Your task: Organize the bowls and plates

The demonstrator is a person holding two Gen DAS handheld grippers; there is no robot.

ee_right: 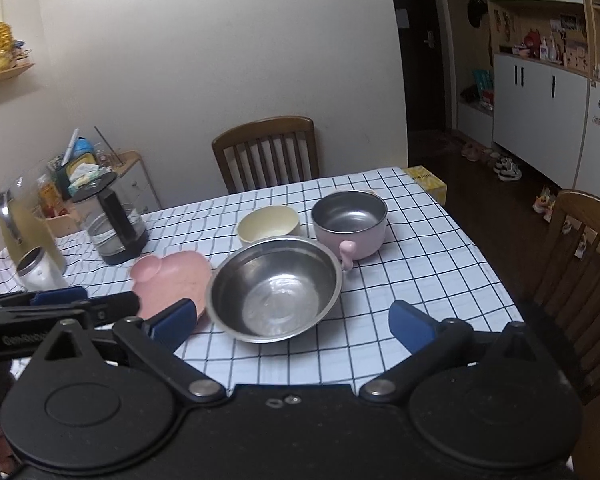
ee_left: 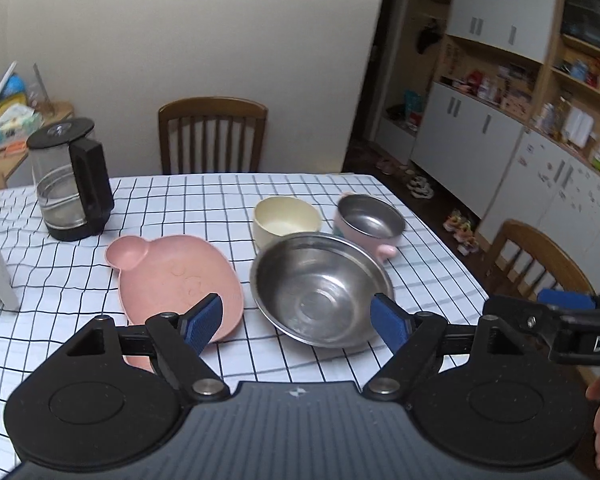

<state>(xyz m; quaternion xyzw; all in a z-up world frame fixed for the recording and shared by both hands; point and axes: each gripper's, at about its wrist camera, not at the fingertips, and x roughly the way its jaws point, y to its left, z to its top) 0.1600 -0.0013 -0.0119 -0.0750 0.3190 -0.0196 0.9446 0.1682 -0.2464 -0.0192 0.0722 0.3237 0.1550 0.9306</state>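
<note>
Both sets of fingers wide, empty: left gripper (ee_left: pixel 296 322) low centre over pink plate (ee_left: pixel 176 280), right gripper (ee_right: pixel 292 326) before steel bowl (ee_right: pixel 274 286) mid-desk. Best pinch one rim, lift level, nest carefully.

White letters "DA" show on the black arm of the right tool (ee_left: pixel 568 304), cut off by the picture's edge; the left tool (ee_right: pixel 60 300) carries a line of pale lettering too blurred to read; nothing else is legible.
</note>
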